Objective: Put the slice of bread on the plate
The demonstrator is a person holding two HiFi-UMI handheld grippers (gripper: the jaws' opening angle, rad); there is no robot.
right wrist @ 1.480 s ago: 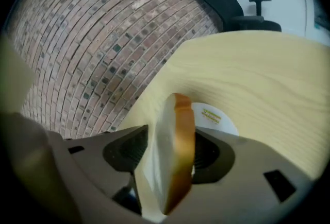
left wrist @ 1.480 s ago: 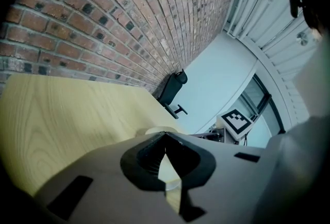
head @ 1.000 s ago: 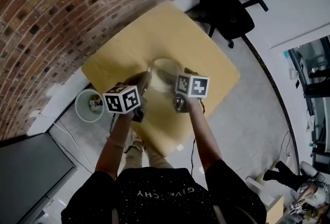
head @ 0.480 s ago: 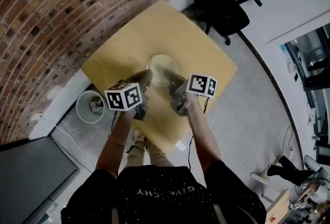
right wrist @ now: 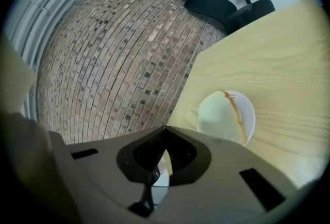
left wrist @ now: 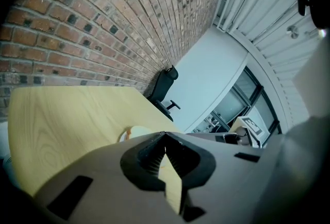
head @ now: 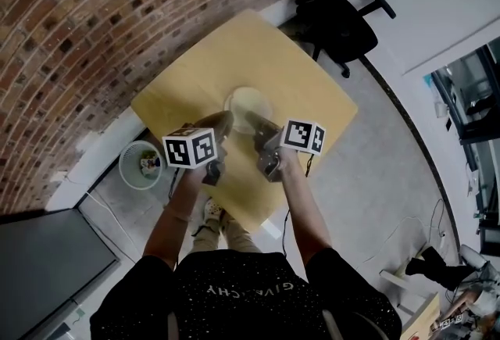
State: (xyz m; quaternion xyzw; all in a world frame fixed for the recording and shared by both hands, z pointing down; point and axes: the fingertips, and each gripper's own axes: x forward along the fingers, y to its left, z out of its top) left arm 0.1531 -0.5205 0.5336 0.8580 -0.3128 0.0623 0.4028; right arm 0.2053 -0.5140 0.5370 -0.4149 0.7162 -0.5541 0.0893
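A pale slice of bread [head: 250, 105] [right wrist: 219, 115] with a brown crust lies on the white plate [head: 234, 96] [right wrist: 247, 112] in the middle of the yellow wooden table [head: 234, 49]. In the head view my left gripper [head: 224, 119] and right gripper [head: 259, 126] hover just on the near side of the plate, apart from it. The left gripper [left wrist: 165, 136] is shut with nothing between its jaws, and a sliver of the plate [left wrist: 131, 133] shows past it. The right gripper [right wrist: 165, 129] is also shut and empty, with the plate ahead and to its right.
A brick wall [head: 94, 26] runs along the table's left side. A black office chair [head: 336, 14] [right wrist: 216, 4] stands beyond the far corner. A white waste bin [head: 139, 161] sits on the floor at the table's near left.
Both grippers have drawn back from the plate toward the person and risen a little. The right one, which was over the plate, now leaves the bread uncovered.
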